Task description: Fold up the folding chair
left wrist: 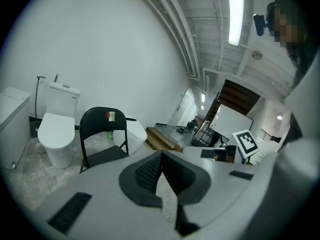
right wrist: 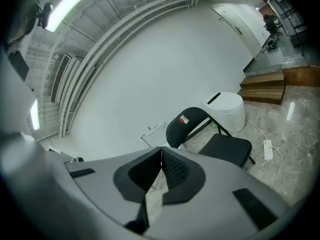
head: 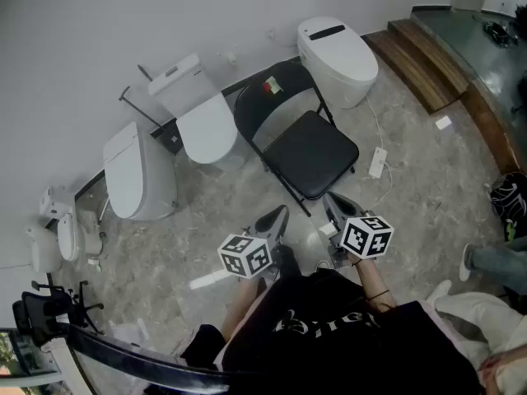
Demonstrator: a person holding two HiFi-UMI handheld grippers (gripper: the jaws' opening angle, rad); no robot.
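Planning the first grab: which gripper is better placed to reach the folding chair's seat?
Right, probably: the right gripper sits just short of the front seat edge of the folding chair; the left gripper lies further aside. Both are shut, empty.

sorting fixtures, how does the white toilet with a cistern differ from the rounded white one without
The white toilet with a boxy cistern has a separate tank behind its bowl; the rounded white tankless toilet is one smooth body. The cistern toilet stands left of the black folding chair, the tankless one right. Both are white, lids down.
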